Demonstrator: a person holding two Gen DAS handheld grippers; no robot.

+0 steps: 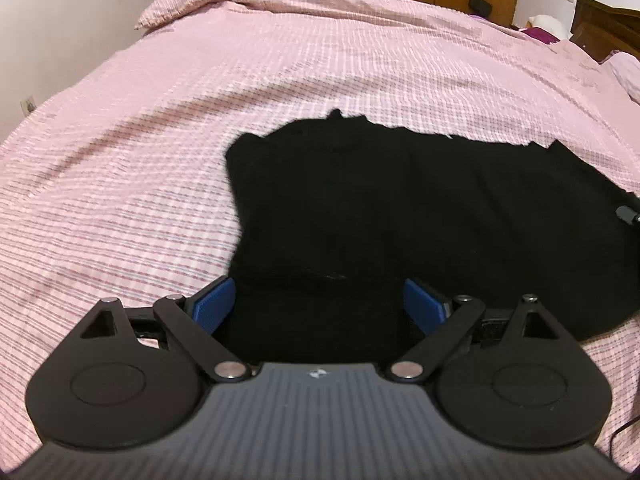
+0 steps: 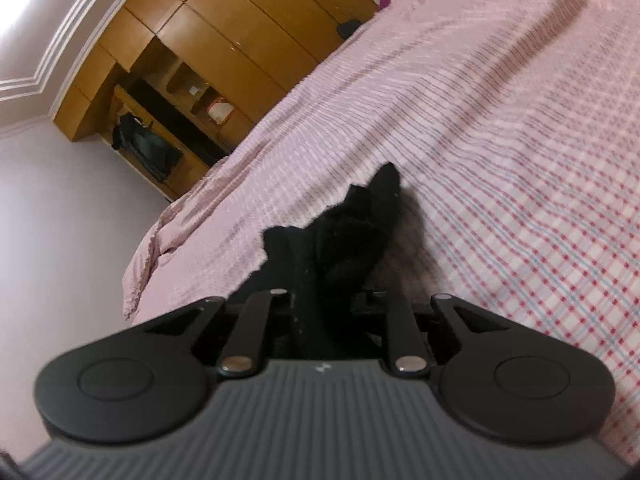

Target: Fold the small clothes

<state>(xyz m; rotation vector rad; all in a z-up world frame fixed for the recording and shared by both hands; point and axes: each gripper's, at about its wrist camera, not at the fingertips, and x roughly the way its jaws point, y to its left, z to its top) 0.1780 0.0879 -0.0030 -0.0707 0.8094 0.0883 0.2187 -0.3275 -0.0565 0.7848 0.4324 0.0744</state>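
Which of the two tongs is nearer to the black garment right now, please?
Right. The right tongs are closed on a bunched edge of the black garment. The left tongs sit open over its near edge, blue pads apart, not pinching the cloth.

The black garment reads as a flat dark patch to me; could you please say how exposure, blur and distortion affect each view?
Left wrist view: the black garment is underexposed, folds barely showing; fisheye curves the pink checked bedspread. Right wrist view: tilted, motion-blurred toward the wardrobe; bunched cloth in the right hand-held gripper casts a soft shadow.
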